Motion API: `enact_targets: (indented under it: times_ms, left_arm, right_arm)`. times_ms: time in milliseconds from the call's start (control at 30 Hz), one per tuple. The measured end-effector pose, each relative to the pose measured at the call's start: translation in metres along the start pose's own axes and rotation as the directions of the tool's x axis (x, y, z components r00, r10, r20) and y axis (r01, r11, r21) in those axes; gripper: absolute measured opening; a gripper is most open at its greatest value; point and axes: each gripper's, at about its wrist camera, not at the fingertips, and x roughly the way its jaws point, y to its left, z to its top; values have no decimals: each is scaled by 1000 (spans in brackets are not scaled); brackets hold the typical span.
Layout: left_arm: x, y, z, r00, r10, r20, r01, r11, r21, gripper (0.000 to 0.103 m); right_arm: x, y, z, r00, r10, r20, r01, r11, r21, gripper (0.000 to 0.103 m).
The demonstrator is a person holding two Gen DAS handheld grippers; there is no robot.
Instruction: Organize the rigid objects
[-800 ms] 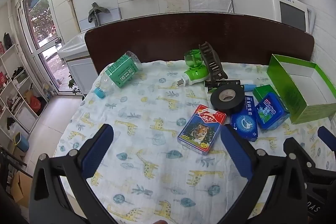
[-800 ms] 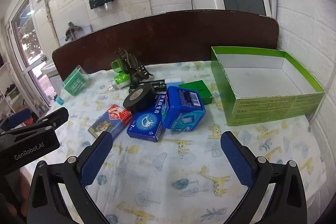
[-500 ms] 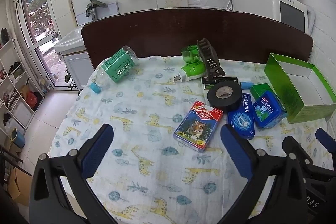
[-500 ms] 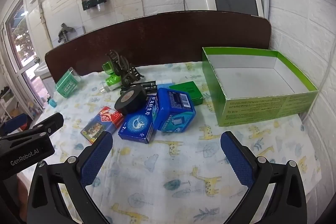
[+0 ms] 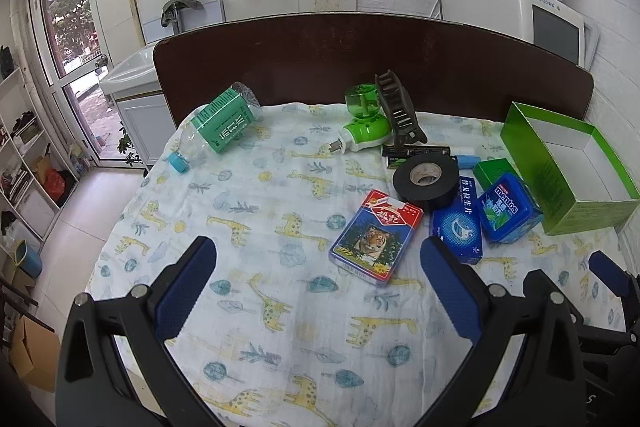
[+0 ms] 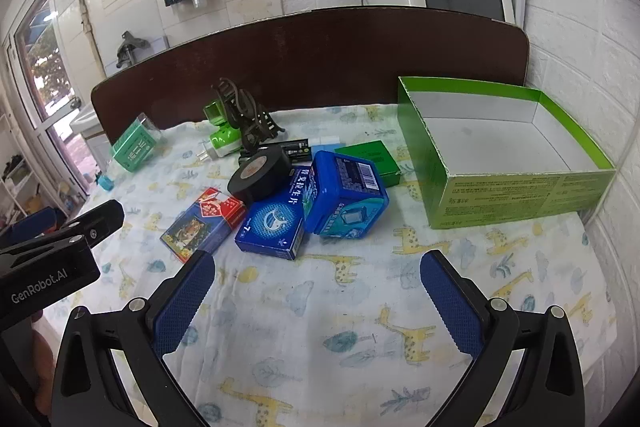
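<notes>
Blue-padded left hand-held gripper (image 5: 318,279) & right hand-held gripper (image 6: 318,291), both jaws wide apart, level above giraffe cloth (image 6: 320,327).

Small green box (image 5: 493,171) half hidden behind mints tub (image 5: 506,207), black battery pack (image 6: 295,148) partly behind tape roll (image 6: 259,173)

Your nearest stretch of tabletop (image 6: 344,327) lies bare, so both tongs can pass there. Ahead, the tape roll (image 6: 259,178), card pack (image 5: 376,235), blue carton (image 6: 272,227) and mint tub (image 6: 346,195) crowd together (several touching). The green box (image 6: 516,195) walls off the right, open on top.
</notes>
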Motion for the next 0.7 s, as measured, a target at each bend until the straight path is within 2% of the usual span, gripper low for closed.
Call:
enact_targets:
  times_ms: [700]
  left_arm:
    - [9,2,-6,999,-5,-32,5,1000,-16,102]
  right_arm:
    - [8,-4,-7,999,5,-34,-5,1000,19,103]
